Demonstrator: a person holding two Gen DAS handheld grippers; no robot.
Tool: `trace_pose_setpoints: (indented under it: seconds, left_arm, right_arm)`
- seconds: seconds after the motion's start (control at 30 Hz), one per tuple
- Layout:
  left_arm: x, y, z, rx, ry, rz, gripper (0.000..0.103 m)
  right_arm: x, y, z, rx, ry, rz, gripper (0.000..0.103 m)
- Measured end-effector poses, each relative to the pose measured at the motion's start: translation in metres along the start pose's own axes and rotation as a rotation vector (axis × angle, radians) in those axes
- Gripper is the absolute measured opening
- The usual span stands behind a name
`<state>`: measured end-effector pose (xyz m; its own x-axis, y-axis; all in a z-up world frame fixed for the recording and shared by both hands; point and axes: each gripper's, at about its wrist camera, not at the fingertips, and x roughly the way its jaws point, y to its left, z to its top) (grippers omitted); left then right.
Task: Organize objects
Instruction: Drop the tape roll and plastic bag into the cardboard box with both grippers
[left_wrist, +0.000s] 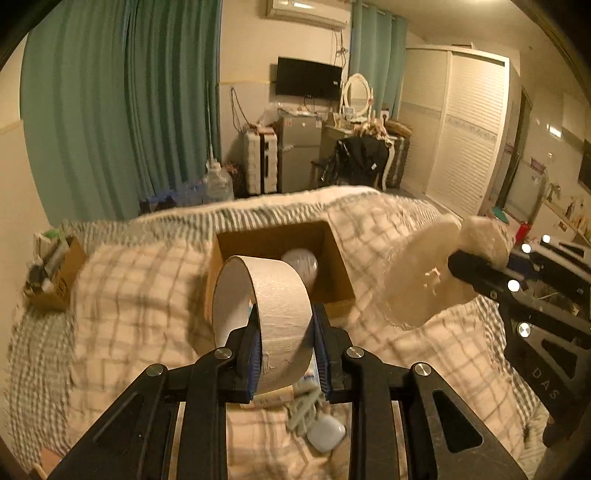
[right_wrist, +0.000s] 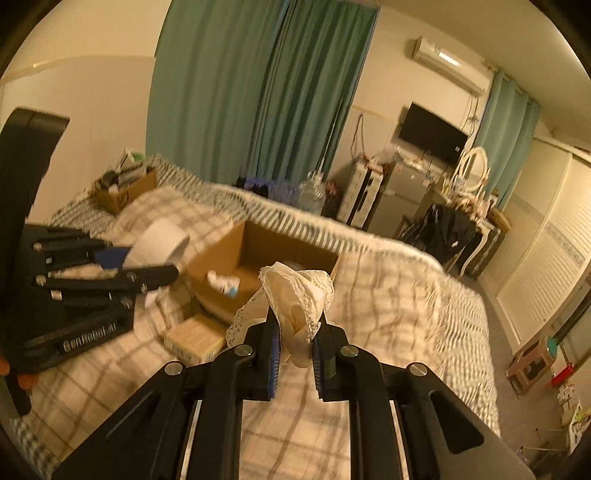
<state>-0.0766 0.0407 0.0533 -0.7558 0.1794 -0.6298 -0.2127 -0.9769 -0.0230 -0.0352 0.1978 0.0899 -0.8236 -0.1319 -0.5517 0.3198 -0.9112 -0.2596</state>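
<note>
My left gripper (left_wrist: 286, 314) is shut on a roll of pale masking tape (left_wrist: 280, 291), held upright above the bed. Just beyond it an open cardboard box (left_wrist: 332, 258) sits on the checked blanket, with a white round object (left_wrist: 301, 264) inside. In the right wrist view, the right gripper (right_wrist: 296, 317) is shut on a bunched cream lace cloth (right_wrist: 295, 288), raised in front of the same box (right_wrist: 255, 243). The left gripper (right_wrist: 147, 264) with its tape roll (right_wrist: 162, 238) shows at the left there. The right gripper (left_wrist: 465, 266) and the lace cloth (left_wrist: 421, 277) appear at the right of the left wrist view.
A small beige carton (right_wrist: 194, 341) lies on the blanket (right_wrist: 388, 314) near the box. Below the left gripper lie a small white case (left_wrist: 327, 435) and a cord. A second cardboard box (right_wrist: 125, 192) full of items stands at the bed's far left corner.
</note>
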Motion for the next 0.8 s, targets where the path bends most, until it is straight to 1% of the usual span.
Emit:
trace_pose_setpoints:
  seconds: [0.17, 0.23, 0.3, 0.43, 0.5, 0.57, 0.7, 0.8]
  left_arm:
    - [0.007, -0.001, 0.031, 0.029, -0.026, 0.028, 0.025]
    - [0.019, 0.002, 0.045, 0.04, -0.021, 0.062, 0.025]
    - [0.035, 0.007, 0.058, 0.041, -0.012, 0.078, 0.025]
    - [0.074, 0.018, 0.07, 0.036, 0.017, 0.071, 0.025]
    - [0.094, 0.023, 0.067, 0.032, 0.036, 0.063, 0.025]
    - [0.118, 0.029, 0.061, 0.011, 0.073, 0.046, 0.025]
    - [0.159, 0.038, 0.044, -0.007, 0.132, 0.038, 0.025]
    - [0.189, 0.045, 0.031, -0.023, 0.18, 0.026, 0.025]
  right_arm:
    - [0.013, -0.011, 0.042, 0.015, -0.028, 0.003, 0.013]
    - [0.026, -0.017, 0.056, 0.041, -0.024, 0.028, 0.013]
    - [0.043, -0.021, 0.069, 0.044, -0.016, 0.004, 0.013]
    - [0.088, -0.025, 0.084, 0.049, 0.022, 0.017, 0.013]
    - [0.111, -0.023, 0.085, 0.051, 0.043, 0.018, 0.013]
    - [0.136, -0.023, 0.081, 0.06, 0.075, 0.035, 0.013]
    - [0.191, -0.017, 0.062, 0.075, 0.157, 0.094, 0.013]
    - [0.222, -0.015, 0.044, 0.088, 0.21, 0.145, 0.013]
